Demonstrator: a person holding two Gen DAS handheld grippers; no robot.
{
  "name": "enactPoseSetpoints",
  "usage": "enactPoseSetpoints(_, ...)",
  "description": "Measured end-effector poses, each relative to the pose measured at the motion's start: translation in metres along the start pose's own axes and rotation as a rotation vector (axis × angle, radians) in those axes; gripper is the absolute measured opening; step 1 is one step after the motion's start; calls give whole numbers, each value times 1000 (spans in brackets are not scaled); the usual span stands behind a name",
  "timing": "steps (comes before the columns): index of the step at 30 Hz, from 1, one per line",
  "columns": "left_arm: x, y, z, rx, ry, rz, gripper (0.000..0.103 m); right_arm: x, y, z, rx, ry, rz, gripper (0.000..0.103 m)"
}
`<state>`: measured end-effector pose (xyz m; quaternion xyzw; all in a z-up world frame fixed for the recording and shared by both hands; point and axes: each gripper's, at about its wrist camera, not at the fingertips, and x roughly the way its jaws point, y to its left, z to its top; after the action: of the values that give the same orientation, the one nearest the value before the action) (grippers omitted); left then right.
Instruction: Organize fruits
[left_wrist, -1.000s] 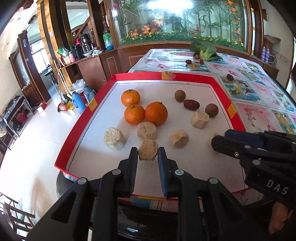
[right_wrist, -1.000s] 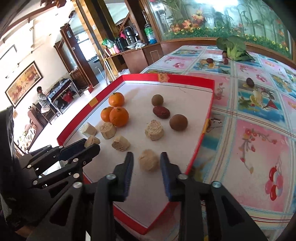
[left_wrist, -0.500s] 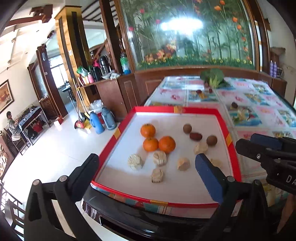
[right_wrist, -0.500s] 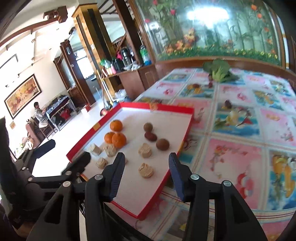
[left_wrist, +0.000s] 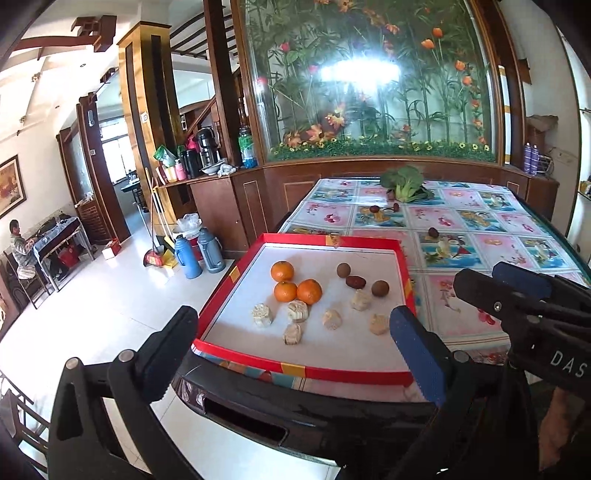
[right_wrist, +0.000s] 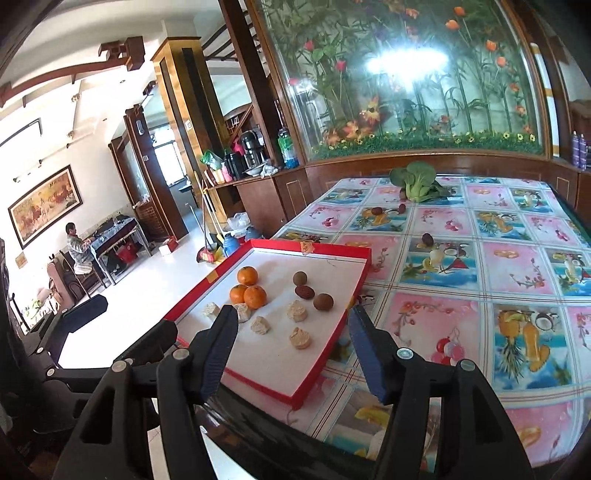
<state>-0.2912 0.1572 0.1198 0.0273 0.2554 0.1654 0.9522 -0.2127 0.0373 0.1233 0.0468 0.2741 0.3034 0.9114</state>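
Three oranges (left_wrist: 295, 288) are sitting close together in the red tray (left_wrist: 303, 371), near its far left side. Two of them are touching. To their right, three brown fruits (left_wrist: 356, 281) are lying in a little group: two round ones and a darker long one between them. Six pale, bumpy cakes (left_wrist: 298, 311) are lying in the tray in front of the fruits, a bit apart from each other. The tray is resting on the table (right_wrist: 480, 266), near the table's front left corner, on a cloth with fruit pictures.

The left gripper (left_wrist: 295, 341) is hanging in front of the tray with its fingers spread very wide, and nothing is between them. The right gripper (right_wrist: 291, 347) is hanging over the near edge of the table. Its fingers have just been opening, and they are holding nothing.

Far back on the table, a leafy green vegetable (right_wrist: 415, 182) is lying, with a few small dark fruits (right_wrist: 427, 239) scattered on the cloth nearer than it.
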Motion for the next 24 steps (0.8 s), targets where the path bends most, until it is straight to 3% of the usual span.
enactPoseSetpoints(4,-28,5,-1,-13,-32,3,103,-26,11,0,-18,-44,-29,65)
enactPoseSetpoints(11,-68,16,-5,-24,-66,6,103,-68,31,-4,-48,-149,-28,79)
enactPoseSetpoints(16,-68,16,-4,-28,-74,6,103,-64,32,-3,-97,-187,-48,81)
enactPoseSetpoints(24,-57,20,-5,-33,-37,17,103,-50,13,-10,-40,-148,-58,81)
